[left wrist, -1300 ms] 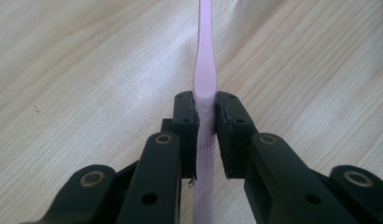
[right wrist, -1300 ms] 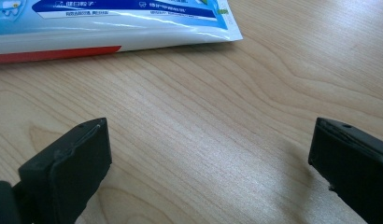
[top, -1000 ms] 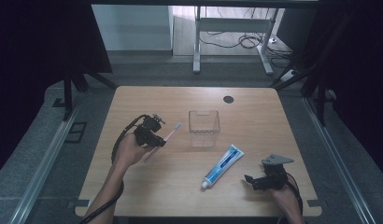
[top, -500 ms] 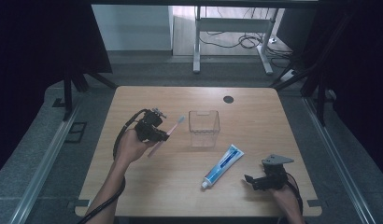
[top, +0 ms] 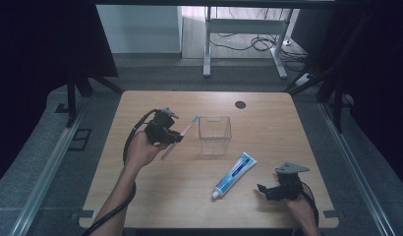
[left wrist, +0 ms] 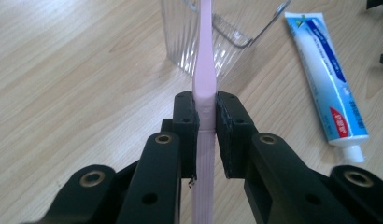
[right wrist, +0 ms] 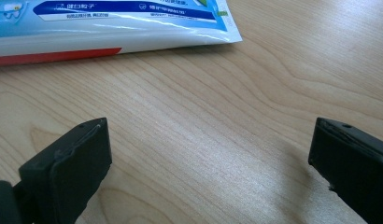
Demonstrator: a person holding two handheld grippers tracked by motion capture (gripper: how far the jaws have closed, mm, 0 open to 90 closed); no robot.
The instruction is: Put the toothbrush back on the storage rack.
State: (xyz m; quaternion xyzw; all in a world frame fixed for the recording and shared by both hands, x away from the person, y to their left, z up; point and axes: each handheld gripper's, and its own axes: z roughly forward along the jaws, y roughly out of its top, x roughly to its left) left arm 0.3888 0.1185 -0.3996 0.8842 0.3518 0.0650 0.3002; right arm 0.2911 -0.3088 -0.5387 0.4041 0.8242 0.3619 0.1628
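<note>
Left gripper view: jaws clamped on pink toothbrush (left wrist: 204,70); right gripper (right wrist: 208,158) jaws wide apart.

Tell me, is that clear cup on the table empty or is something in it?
Empty. The clear cup stands upright with nothing inside; the pink toothbrush is clamped in the left gripper, its head near the rim.

Clear cup (top: 215,134) just beyond toothbrush (top: 180,134)
</note>
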